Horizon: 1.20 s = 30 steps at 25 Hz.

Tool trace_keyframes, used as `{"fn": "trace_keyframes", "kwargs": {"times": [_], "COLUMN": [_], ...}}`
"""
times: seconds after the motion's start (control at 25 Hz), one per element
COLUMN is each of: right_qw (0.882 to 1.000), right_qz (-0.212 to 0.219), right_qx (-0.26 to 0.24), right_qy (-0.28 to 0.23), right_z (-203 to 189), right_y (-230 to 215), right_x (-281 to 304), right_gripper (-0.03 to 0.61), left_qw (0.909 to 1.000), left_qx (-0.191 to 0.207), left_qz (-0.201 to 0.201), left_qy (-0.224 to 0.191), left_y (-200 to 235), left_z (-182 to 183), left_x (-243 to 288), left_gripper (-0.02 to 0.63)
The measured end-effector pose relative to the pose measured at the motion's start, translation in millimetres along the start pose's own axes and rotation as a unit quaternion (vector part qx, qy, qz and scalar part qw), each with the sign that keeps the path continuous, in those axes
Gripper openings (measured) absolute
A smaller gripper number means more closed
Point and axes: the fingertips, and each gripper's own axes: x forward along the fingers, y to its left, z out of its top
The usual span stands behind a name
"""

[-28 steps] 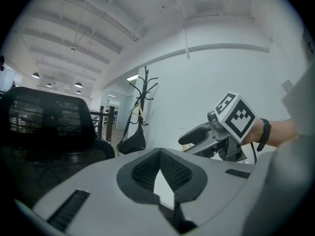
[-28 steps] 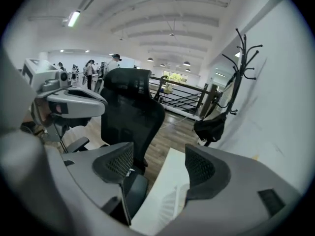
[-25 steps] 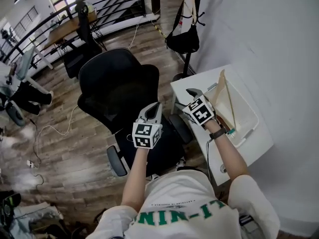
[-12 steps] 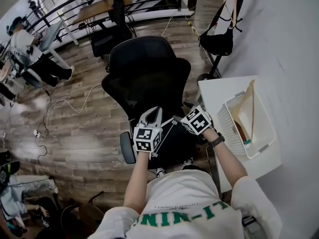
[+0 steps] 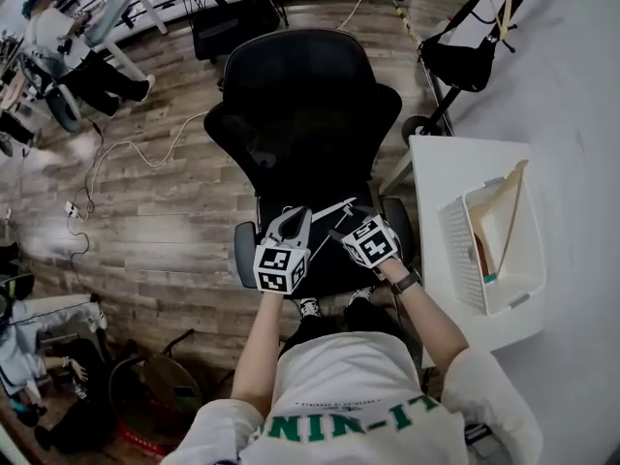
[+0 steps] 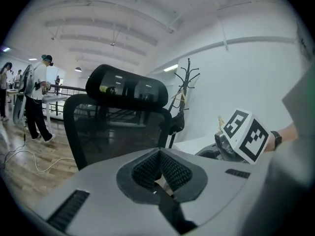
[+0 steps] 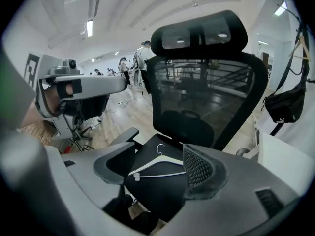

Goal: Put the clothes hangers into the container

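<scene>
A white plastic hanger (image 5: 334, 207) (image 7: 158, 164) lies flat on the black seat of the office chair (image 5: 300, 114). My right gripper (image 5: 341, 232) (image 7: 156, 157) hovers over the seat with its jaws open, and the hanger shows in the gap between them, further off and untouched. My left gripper (image 5: 294, 216) (image 6: 158, 154) is just to its left above the seat, shut with nothing between its pads. The white container (image 5: 496, 298) stands on the white table (image 5: 436, 172) at the right, with a wooden hanger (image 5: 511, 201) leaning inside it.
A coat stand with a black bag (image 5: 465, 61) rises behind the table by the white wall. The chair's armrests (image 5: 244, 250) flank the seat. A cable (image 5: 126, 148) trails over the wooden floor, and people stand at desks at the far left (image 5: 58, 37).
Both grippers have come down and left, the right one from beside the container on the table to over the chair seat. The white hanger on the seat has come into sight.
</scene>
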Motion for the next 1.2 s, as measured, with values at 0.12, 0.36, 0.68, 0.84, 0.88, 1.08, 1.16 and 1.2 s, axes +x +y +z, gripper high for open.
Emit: {"fn": "trace_keyframes", "kwargs": {"times": [0.12,0.36,0.68,0.84,0.88,1.08,1.16,1.2], "right_qw": [0.999,0.994,0.973,0.945,0.941,0.945,0.944,0.944], "right_qz": [0.011,0.033,0.071,0.068,0.069,0.072,0.064,0.058], "right_qx": [0.027,0.094,0.207,0.313,0.325,0.315,0.314,0.314], "right_qy": [0.022,0.053,0.072,0.066,0.062,0.061,0.074,0.081], "right_z": [-28,-92,-160,-179,-182,-200,-208,-212], "right_y": [-5,-8,7,6,6,13,18,20], "right_x": [37,125,247,311,328,395,417,427], "right_gripper": [0.314,0.305,0.293,0.285,0.284,0.282,0.277,0.275], "left_qw": [0.9997,0.9974,0.9936,0.9920,0.9914,0.9902,0.9900,0.9899], "left_qx": [-0.008,-0.034,-0.066,-0.073,-0.073,-0.078,-0.080,-0.080], "left_qz": [0.009,0.034,0.064,0.075,0.077,0.081,0.084,0.086], "left_qy": [0.020,0.054,0.066,0.071,0.075,0.082,0.081,0.080], "left_y": [19,63,118,144,150,167,175,179], "left_z": [-28,-93,-167,-209,-220,-253,-257,-259], "left_x": [13,40,58,73,80,98,99,100], "left_gripper": [0.009,0.009,0.009,0.009,0.009,0.009,0.009,0.009]}}
